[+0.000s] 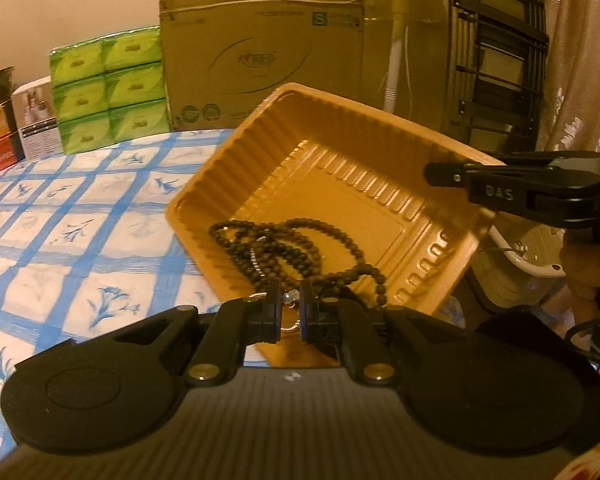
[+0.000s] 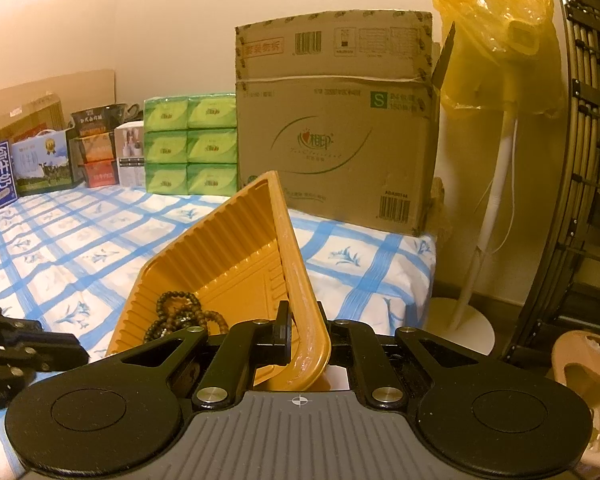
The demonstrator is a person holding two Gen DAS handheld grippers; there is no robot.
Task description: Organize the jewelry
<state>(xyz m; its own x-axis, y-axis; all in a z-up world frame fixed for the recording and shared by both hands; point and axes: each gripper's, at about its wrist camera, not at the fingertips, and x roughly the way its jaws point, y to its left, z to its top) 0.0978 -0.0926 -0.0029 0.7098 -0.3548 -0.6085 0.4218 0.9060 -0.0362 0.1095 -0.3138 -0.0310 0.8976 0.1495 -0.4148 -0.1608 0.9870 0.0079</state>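
Beads (image 1: 284, 246) on a dark string are seen heaped in the lower corner of a tilted yellow plastic tray (image 1: 352, 148), w/ one strand hanging over the near rim toward the left gripper (image 1: 290, 312). Far left, by the wall, stacked gift boxes (image 2: 28, 164) and green tissue packs (image 2: 190, 144) are lined up at the back of a blue-checked cloth (image 1: 80, 216) w/ a flower print. Next, the left gripper is seen w/ jaws nearly pressed together, pinching a small pale bead and a thin ring on the hanging strand, just at the tray's near edge. The tray is held up off the cloth, its high side lifted. Behind it a big cardboard box (image 2: 336, 120) is set on the cloth. Right of centre, the right gripper (image 2: 304, 334) is clamped on the tray's rim, one finger inside the wall, the other hidden behind it. Further right a floor fan (image 2: 500, 60) wrapped in a yellow bag is stood on a white pole, and a folded metal frame (image 1: 500, 52) is leaned at the far right edge.
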